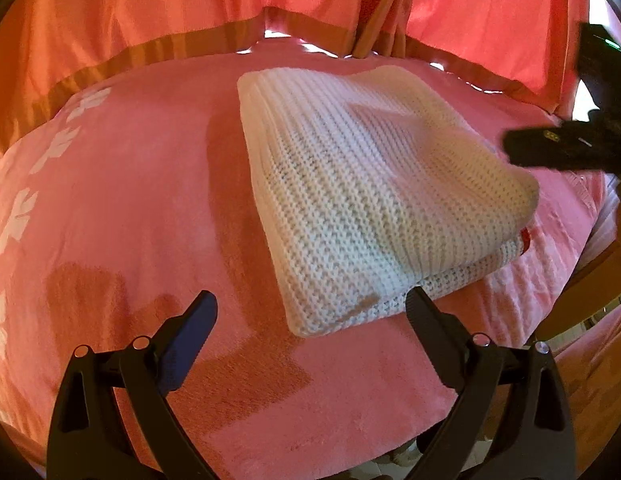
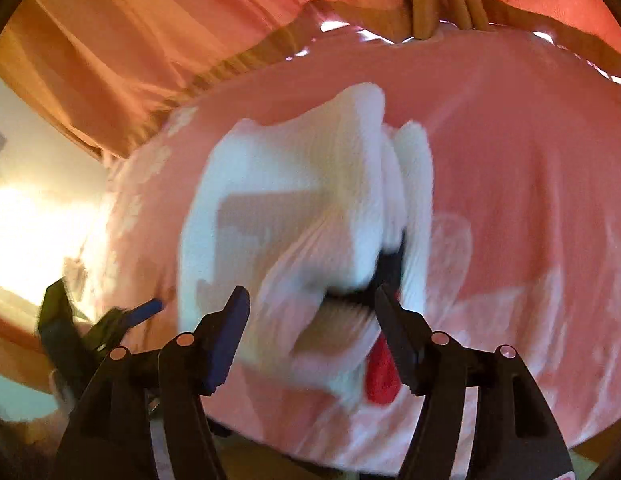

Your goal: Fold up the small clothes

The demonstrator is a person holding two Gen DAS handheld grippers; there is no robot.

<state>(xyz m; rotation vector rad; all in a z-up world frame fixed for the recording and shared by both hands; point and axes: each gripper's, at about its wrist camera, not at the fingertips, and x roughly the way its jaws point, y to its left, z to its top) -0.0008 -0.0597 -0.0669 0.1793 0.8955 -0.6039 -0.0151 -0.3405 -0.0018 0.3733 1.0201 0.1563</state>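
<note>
The pink blanket (image 1: 130, 208) covers the whole bed-like area ahead of both pairs of tongs, with orange curtains (image 1: 150, 8) hanging beyond its far edge. On it lies the white knitted garment (image 1: 362, 184), already folded into a thick, roughly rectangular stack of several layers. It sits just ahead of the left tongs (image 1: 310, 312), with its near corner between their tips, and directly in front of the right tongs (image 2: 312, 304), where the wrist view is blurred. A small red tag (image 2: 380, 372) shows at its lower edge beside the right-hand jaw.

The left tongs stand spread wide and empty, hovering over the blanket. The right tongs are also spread, their jaws either side of the garment's near edge without pinching it.

The fold appears to be essentially complete, so the step in hand looks like letting go and tidying. The next move probably calls for squaring the loose lower layer or clearing the stack away.
</note>
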